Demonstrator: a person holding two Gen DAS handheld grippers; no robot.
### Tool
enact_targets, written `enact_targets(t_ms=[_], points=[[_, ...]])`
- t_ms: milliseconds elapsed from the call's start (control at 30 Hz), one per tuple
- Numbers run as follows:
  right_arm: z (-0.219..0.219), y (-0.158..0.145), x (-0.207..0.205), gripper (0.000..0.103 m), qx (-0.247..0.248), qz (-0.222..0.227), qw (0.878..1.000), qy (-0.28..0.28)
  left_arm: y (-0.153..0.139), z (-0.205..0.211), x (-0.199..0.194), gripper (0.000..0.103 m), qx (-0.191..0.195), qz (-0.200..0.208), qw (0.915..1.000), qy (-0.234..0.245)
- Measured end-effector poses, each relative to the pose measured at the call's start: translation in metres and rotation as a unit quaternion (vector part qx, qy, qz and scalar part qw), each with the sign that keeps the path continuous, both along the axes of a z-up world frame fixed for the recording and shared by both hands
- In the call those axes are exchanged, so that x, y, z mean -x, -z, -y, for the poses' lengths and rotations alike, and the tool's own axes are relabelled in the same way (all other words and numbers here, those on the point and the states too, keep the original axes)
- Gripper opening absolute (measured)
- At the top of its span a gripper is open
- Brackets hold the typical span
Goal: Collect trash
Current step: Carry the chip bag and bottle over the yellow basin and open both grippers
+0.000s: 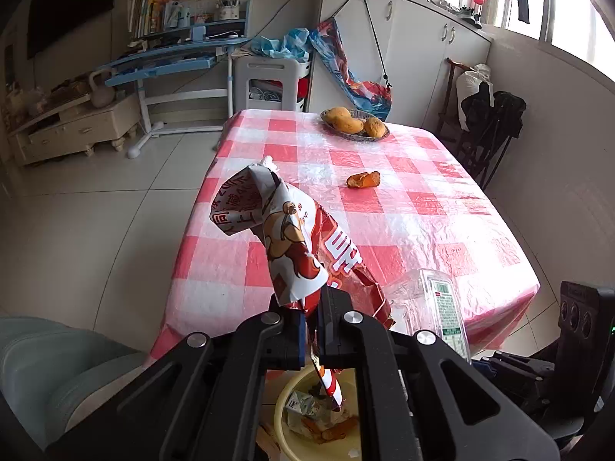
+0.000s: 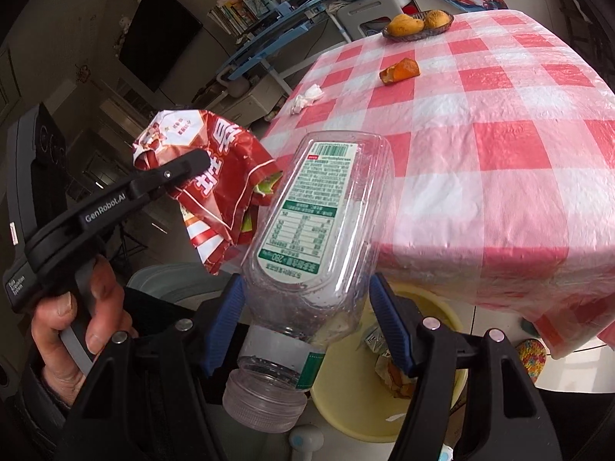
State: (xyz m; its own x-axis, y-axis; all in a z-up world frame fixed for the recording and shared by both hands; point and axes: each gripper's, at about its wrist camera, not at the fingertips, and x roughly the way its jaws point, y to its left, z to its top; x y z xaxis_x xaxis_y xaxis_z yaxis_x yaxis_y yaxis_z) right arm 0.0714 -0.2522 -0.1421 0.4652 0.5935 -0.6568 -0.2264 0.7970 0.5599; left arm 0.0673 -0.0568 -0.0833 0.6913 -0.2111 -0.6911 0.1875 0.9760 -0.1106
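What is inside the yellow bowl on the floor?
The yellow bowl holds a crumpled small carton and orange peel pieces. The gripper and snack bag hide part of the bowl.

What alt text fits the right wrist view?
The right gripper holds a clear plastic bottle over a yellow bin, while the left gripper pinches a red snack wrapper. Orange peel and a tissue remain on the checked table.

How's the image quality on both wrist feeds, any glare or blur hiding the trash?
Left wrist: window blown out at top right, sheen on the tablecloth, wrapper sharp. Right wrist: bottle label readable, edges bent by the fisheye, left side of the room dark.
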Motion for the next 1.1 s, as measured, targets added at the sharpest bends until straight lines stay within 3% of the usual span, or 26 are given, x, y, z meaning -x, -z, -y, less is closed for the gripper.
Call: enact_targets(t_ms=[233, 367, 467, 567, 733, 867, 1000, 1067, 1100], points=[[-0.024, 0.016, 0.011, 0.064, 0.073, -0.018, 0.997, -0.032, 0.007, 0.004, 0.018, 0.004, -0.002, -0.005, 1.0, 0.006], [-0.022, 0.034, 0.011, 0.064, 0.103, -0.055, 0.993, -0.027, 0.011, 0.007, 0.03, 0.004, -0.004, -0.008, 0.9999, 0.01], [-0.006, 0.031, 0.011, 0.065, 0.1, -0.05, 0.994, 0.011, 0.015, 0.011, 0.036, 0.004, -0.009, -0.016, 0.9996, 0.02], [0.013, 0.018, 0.016, 0.067, 0.102, -0.016, 0.992, 0.067, 0.022, 0.02, 0.039, 0.004, -0.011, -0.032, 0.9989, 0.034], [0.041, -0.002, 0.025, 0.08, 0.116, 0.042, 0.977, 0.172, 0.042, 0.037, 0.045, 0.004, -0.042, -0.07, 0.995, 0.057], [0.056, -0.004, 0.029, 0.084, 0.109, 0.055, 0.968, 0.221, 0.065, 0.052, 0.048, 0.004, -0.078, -0.123, 0.9851, 0.092], [0.06, -0.004, 0.028, 0.084, 0.106, 0.051, 0.965, 0.235, 0.083, 0.066, 0.054, 0.005, -0.117, -0.156, 0.9736, 0.118], [0.06, -0.004, 0.031, 0.084, 0.11, 0.051, 0.964, 0.237, 0.084, 0.067, 0.056, 0.016, -0.12, -0.158, 0.973, 0.118], [0.06, -0.005, 0.031, 0.084, 0.113, 0.051, 0.964, 0.236, 0.083, 0.066, 0.055, 0.028, -0.119, -0.155, 0.9739, 0.115]])
